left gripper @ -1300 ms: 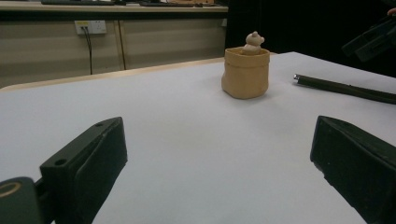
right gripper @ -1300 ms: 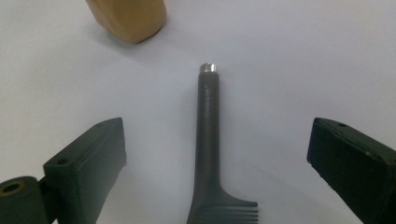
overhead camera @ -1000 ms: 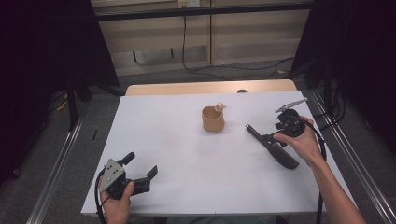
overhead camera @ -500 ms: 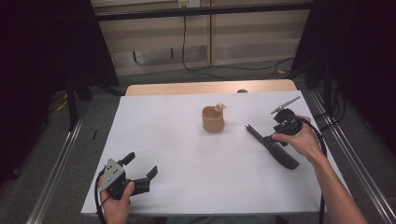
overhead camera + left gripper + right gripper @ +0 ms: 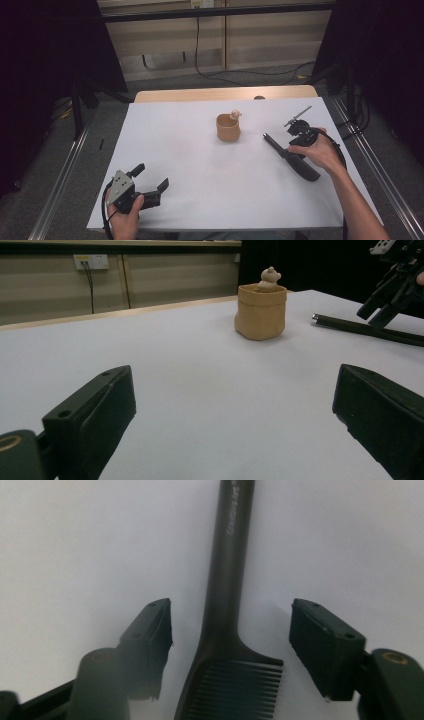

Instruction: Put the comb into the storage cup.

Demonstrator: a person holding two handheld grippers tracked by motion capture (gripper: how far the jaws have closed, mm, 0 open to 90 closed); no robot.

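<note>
High view: left hand at the near-left corner of the white table, holding the left gripper low over the surface, jaws spread wide and empty, pointing right and slightly away. Right forearm comes in from bottom right, angled up-left; right hand wraps the right gripper, tilted nose-down over a black comb. Comb lies flat at mid-right of the table, long axis diagonal: thin handle end points up-left toward a tan cup, wider toothed end lies near-right, by the hand. Cup stands upright near table centre, well apart from the comb, with a small pale figure at its rim.

Left gripper view: both black jaws far apart, nothing between them, bare table ahead. Cup upright farther off with the figure poking above its rim. Comb handle runs along the table at right, the right gripper above it.

Right gripper view: looking nearly straight down. Jaws open, one on each side of the comb, neither touching it. Comb's long axis runs bottom to top of the frame: teeth at bottom, between the jaws, handle tapering away to the top edge. Small printed lettering on the handle, too blurred to read.
</note>
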